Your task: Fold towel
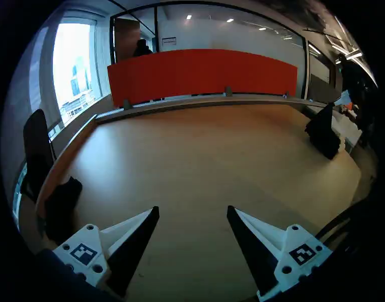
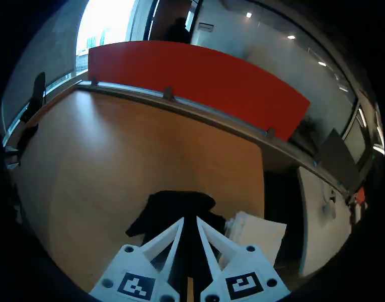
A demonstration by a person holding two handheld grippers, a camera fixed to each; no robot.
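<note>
A black towel lies crumpled on the wooden table, close to its right edge. My right gripper has its two white fingers nearly together on the towel's near part, with dark cloth between the tips. In the left gripper view the same black towel shows far off at the right, drawn up into a peak. My left gripper hovers over the bare wooden table, open wide with nothing between its fingers.
A folded white cloth lies right of the black towel at the table's edge. A red divider panel runs along the table's far side. A black chair and a dark object sit at the left edge.
</note>
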